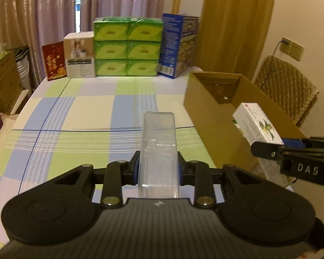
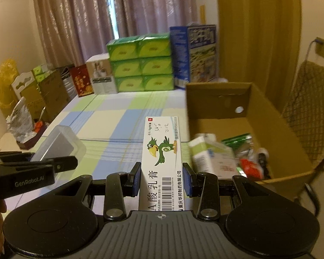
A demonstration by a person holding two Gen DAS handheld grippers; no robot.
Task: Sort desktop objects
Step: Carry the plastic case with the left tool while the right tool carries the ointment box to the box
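Left gripper [image 1: 158, 166] — jaws clamped on a clear plastic case [image 1: 158, 151], long, see-through, jutting forward above the checked tablecloth [image 1: 75, 116]. Right gripper [image 2: 162, 179] — jaws clamped on a white ointment box [image 2: 164, 161] printed with a green bird. Cardboard box [image 2: 218, 99] — open-topped, rightmost; holds a white-green carton [image 2: 209, 155] and blurred small items.

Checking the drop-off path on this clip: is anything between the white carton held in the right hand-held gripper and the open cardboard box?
Nothing visible. The right hand-held gripper holds the white carton above the checked tablecloth, just left of the cardboard box. Its top is open, and only the near-left wall lies between. Items already inside leave room.
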